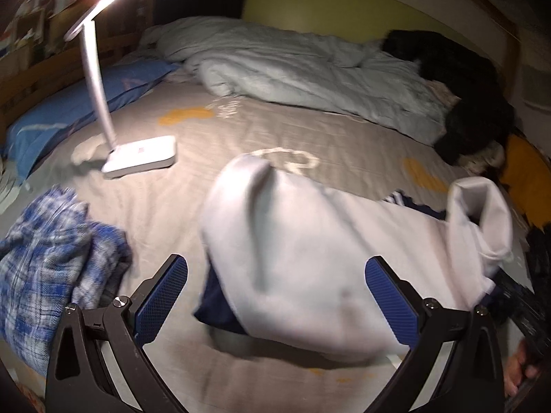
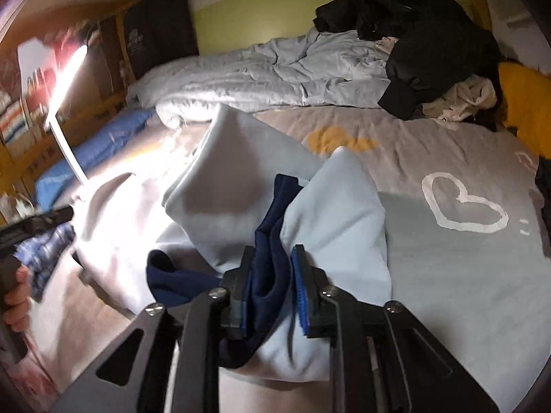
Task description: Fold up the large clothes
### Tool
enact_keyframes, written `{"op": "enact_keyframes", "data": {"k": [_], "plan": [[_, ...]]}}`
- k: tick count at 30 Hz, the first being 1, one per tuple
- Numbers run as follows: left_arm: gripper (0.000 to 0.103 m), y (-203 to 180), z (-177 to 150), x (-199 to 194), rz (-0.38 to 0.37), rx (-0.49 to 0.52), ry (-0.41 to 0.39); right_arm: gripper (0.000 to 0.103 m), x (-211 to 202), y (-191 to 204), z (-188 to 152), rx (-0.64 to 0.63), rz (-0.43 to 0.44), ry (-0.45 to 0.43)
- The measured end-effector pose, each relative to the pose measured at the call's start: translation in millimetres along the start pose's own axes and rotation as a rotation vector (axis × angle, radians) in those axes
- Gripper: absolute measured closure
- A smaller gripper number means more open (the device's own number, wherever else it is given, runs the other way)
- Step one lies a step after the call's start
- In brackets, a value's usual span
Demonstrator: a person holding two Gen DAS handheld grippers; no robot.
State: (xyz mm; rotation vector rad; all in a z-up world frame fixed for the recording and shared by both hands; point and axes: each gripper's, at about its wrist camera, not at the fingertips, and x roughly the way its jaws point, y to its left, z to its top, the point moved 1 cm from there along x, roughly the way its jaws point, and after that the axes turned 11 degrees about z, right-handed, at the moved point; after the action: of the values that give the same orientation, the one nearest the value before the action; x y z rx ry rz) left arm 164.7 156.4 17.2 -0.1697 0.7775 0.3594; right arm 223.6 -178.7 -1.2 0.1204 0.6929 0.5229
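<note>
A large pale blue garment with navy trim (image 1: 303, 258) lies bunched on the grey bedsheet (image 1: 310, 130). My left gripper (image 1: 275, 296) is open, its blue pads on either side of the garment's near edge, holding nothing. My right gripper (image 2: 270, 285) is shut on a navy and pale blue fold of the same garment (image 2: 330, 206) and holds it lifted off the sheet (image 2: 465, 275). The right gripper also shows at the right edge of the left wrist view (image 1: 516, 296), at the garment's raised end.
A white desk lamp (image 1: 137, 155) stands lit on the bed at left. A blue plaid garment (image 1: 44, 258) lies at near left. A crumpled pale duvet (image 1: 310, 69), black clothes (image 1: 465, 86) and a blue pillow (image 1: 86, 110) lie along the back.
</note>
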Motion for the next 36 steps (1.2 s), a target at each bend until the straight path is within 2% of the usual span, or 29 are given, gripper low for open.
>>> {"op": "enact_keyframes", "data": {"k": [2,4,5,6,10,13,16,18,19,20,21,22,23,24,27,28,30,31,34,36], "plan": [[0.0,11,2,9,-0.013,-0.042,0.022,0.061,-10,-1,1,0.023,0.028,-0.016],[0.0,19,3,20,-0.037,-0.073,0.041,0.049,-17,1,5,0.01,0.02,-0.022],[0.0,24,4,26,-0.042,-0.091,0.06,0.036,-21,3,7,-0.005,-0.002,-0.03],[0.0,28,3,34,-0.036,-0.111,0.087,0.027,-26,5,8,-0.019,-0.03,-0.048],[0.0,45,-6,66,-0.09,-0.228,0.234,0.019,-37,2,14,-0.015,-0.052,-0.086],[0.0,50,-17,97,-0.207,-0.315,0.377,0.018,-42,-5,17,0.018,-0.055,-0.113],[0.001,49,-13,96,-0.214,-0.313,0.347,0.018,-43,-11,19,0.045,-0.029,-0.1],[0.005,46,-13,96,-0.211,-0.301,0.336,0.029,-45,-14,20,0.065,0.01,-0.102],[0.017,42,-13,94,-0.205,-0.278,0.32,0.035,-45,-15,21,0.075,0.032,-0.1],[0.05,37,-13,92,-0.22,-0.243,0.31,0.05,-44,-15,22,0.084,0.05,-0.091],[0.059,34,-13,91,-0.248,-0.239,0.311,0.07,-41,-15,22,0.096,0.078,-0.071],[0.064,32,-11,89,-0.244,-0.24,0.296,0.079,-37,-14,23,0.107,0.099,-0.052],[0.074,30,-9,85,-0.241,-0.224,0.271,0.088,-33,-13,23,0.122,0.115,-0.035],[0.08,28,-6,78,-0.242,-0.212,0.242,0.09,-28,-13,22,0.131,0.122,-0.025],[0.085,24,7,48,-0.316,-0.219,0.137,0.093,-9,-12,15,0.14,0.127,0.025],[0.086,20,12,34,-0.35,-0.197,0.088,0.093,1,-15,11,0.159,0.144,0.061],[0.087,7,20,-3,-0.421,-0.131,-0.01,0.093,12,-22,3,0.206,0.196,0.075],[0.087,-2,23,-18,-0.453,-0.103,-0.04,0.093,14,-24,1,0.228,0.22,0.069],[0.089,-45,29,-68,-0.547,0.011,-0.12,0.094,16,-25,3,0.229,0.224,0.078],[0.089,-79,28,-91,-0.611,0.067,-0.128,0.094,16,-26,2,0.232,0.23,0.081]]}}
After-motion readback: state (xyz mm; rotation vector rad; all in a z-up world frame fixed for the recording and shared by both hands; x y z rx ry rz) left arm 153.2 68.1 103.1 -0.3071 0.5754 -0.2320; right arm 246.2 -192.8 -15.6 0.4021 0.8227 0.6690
